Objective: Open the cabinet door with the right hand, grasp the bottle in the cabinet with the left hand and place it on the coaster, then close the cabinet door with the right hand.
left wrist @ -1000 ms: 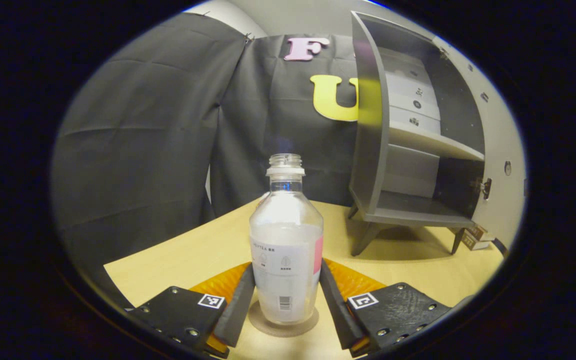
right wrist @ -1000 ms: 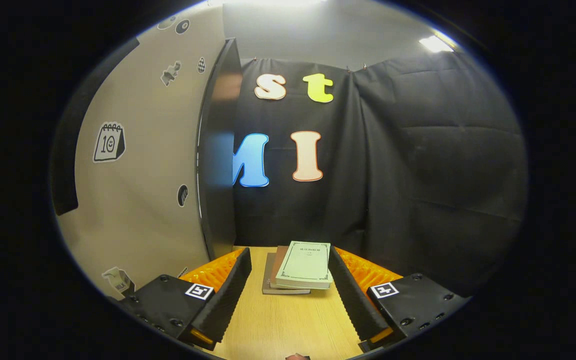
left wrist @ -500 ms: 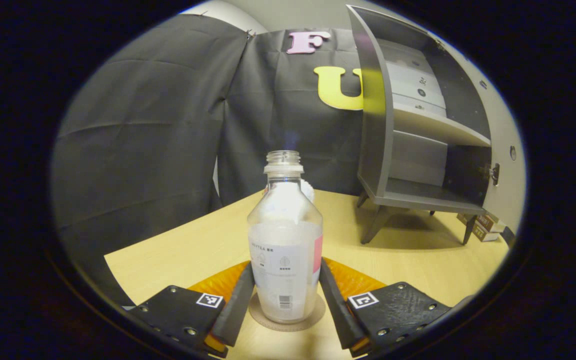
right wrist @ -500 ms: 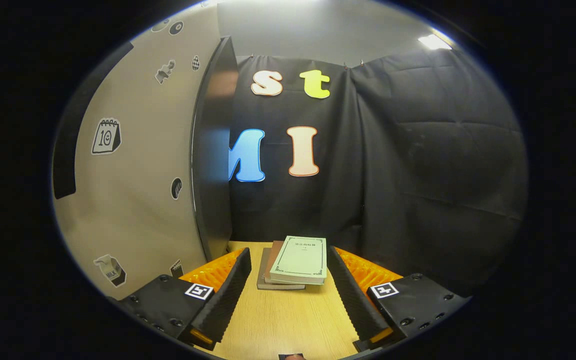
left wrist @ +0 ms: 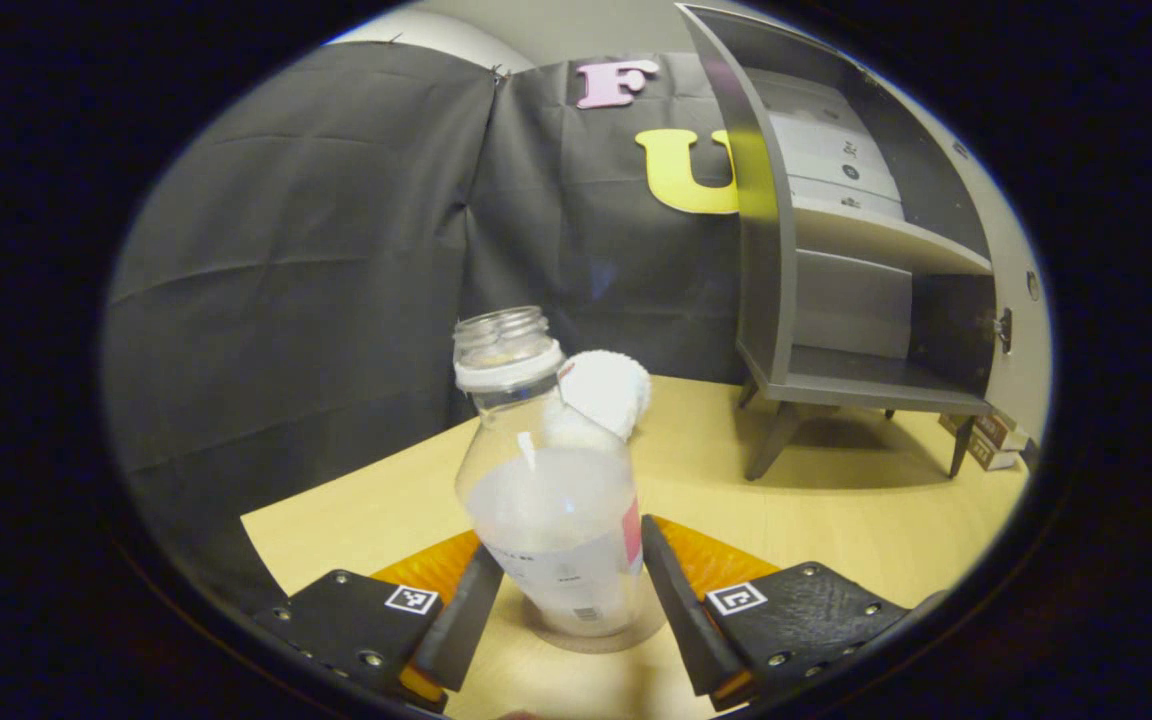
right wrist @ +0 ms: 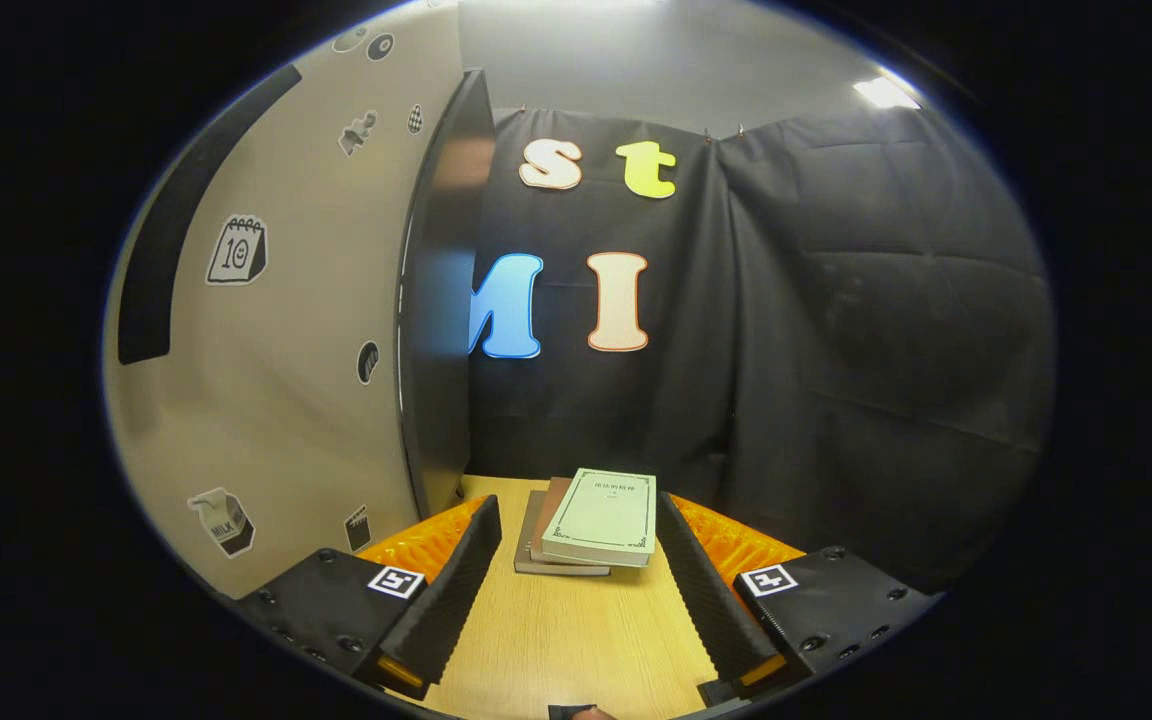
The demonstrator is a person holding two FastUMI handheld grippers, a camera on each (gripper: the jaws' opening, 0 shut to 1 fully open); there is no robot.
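Note:
A clear plastic bottle (left wrist: pixel 551 500) without a cap, with a white label, stands on a round coaster (left wrist: pixel 648 630) on the wooden table. It leans to the left in the left gripper view. My left gripper (left wrist: pixel 569 540) sits around its lower half, the jaws slightly parted and loose against its sides. Behind it to the right stands the grey cabinet (left wrist: pixel 866 280) with bare shelves. Its door (right wrist: pixel 286 350) is swung open, beige with stickers, close on the left in the right gripper view. My right gripper (right wrist: pixel 576 585) is open beside the door, with nothing between its fingers.
A white fluffy thing (left wrist: pixel 604 388) lies on the table (left wrist: pixel 836 520) just behind the bottle. A stack of books (right wrist: pixel 596 520) lies ahead of the right gripper. Small boxes (left wrist: pixel 986 440) sit by the cabinet's right leg. Black cloth walls the booth.
The left gripper's fingers have spread a little and the bottle has tipped left on the coaster. The white fluffy thing has come out from behind it. The right gripper has barely shifted.

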